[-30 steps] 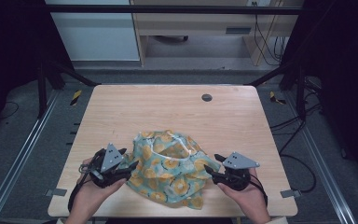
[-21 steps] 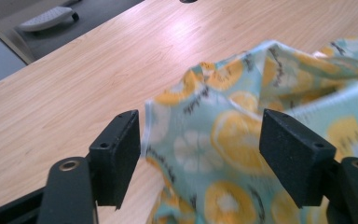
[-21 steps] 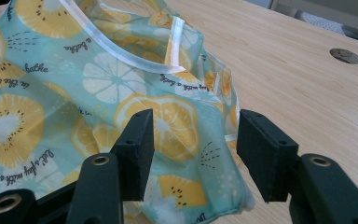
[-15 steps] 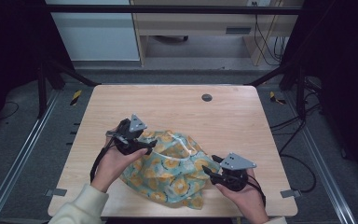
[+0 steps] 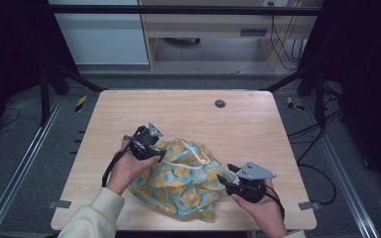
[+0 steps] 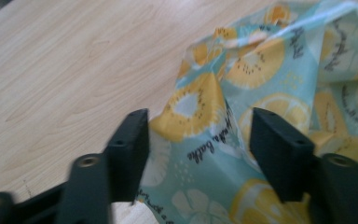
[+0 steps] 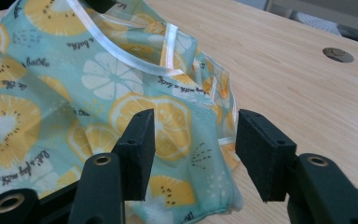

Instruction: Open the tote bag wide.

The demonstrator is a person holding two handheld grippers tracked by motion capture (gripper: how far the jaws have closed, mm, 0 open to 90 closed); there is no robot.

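Observation:
A crumpled teal cloth [image 5: 183, 178] printed with yellow citrus slices lies near the table's front edge. My left gripper [image 5: 158, 151] is at the cloth's far left edge, pointing into it. In the left gripper view the cloth [image 6: 261, 70] lies between the jaws of that gripper [image 6: 198, 135]. These jaws have just been closing, but the pads stand off the fabric. My right gripper [image 5: 226, 174] is at the cloth's right edge. In the right gripper view its jaws [image 7: 193, 135] are apart, straddling a fold of cloth [image 7: 74, 93] with white trim, without pressing it.
The light wooden table [image 5: 258, 129] has a dark round grommet [image 5: 220, 103] near its far edge, also seen in the right gripper view as a grommet [image 7: 337, 54]. Black frame posts and cables flank the table. A cabinet stands beyond it.
My left hand has moved from the cloth's near left side to its far left edge. Its jaws widened, then narrowed. The right gripper has stayed put.

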